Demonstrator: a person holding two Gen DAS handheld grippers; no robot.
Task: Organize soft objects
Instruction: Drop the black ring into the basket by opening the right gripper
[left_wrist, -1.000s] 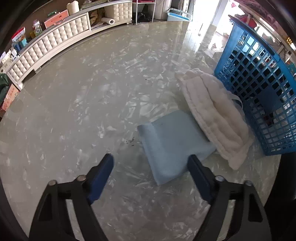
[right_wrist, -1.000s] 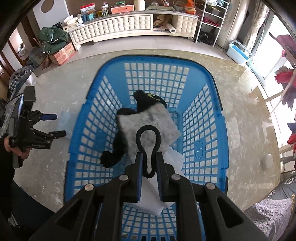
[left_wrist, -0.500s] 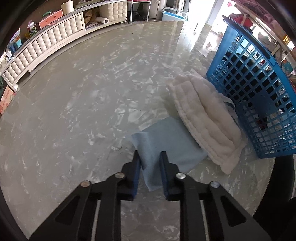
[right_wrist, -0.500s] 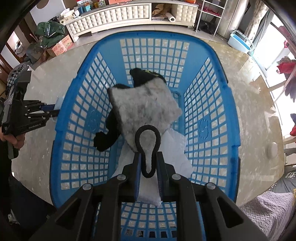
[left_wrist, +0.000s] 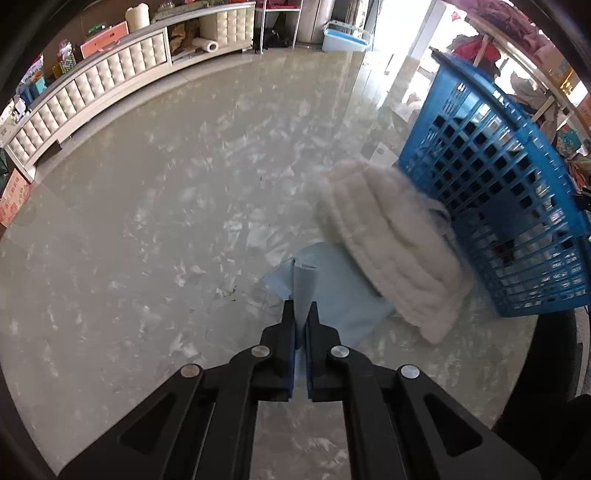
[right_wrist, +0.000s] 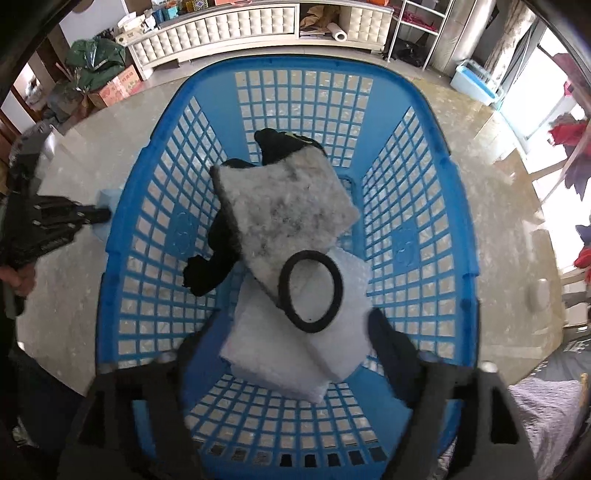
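Two soft pieces lie outside the blue basket (left_wrist: 517, 206), and your left tool (left_wrist: 301, 325) already pinches one of them: the light blue cloth (left_wrist: 332, 295), its near corner drawn up into a peak between the narrowed fingers low in the centre of the left wrist frame. From that tool the basket stands to the right and a little ahead, filling the right edge of the frame, so the cloth has to travel rightward and up over the rim. The white quilted towel (left_wrist: 391, 243) lies between cloth and basket, its long axis running from centre frame to lower right, overlapping the cloth's far edge and touching the basket wall; expect drag there. Your right tool (right_wrist: 295, 350) hovers over the basket interior, spread wide and blurred, holding nothing; the black hair tie (right_wrist: 310, 291) rests on the grey felt pad (right_wrist: 284, 214) and white foam (right_wrist: 295, 354) below it.
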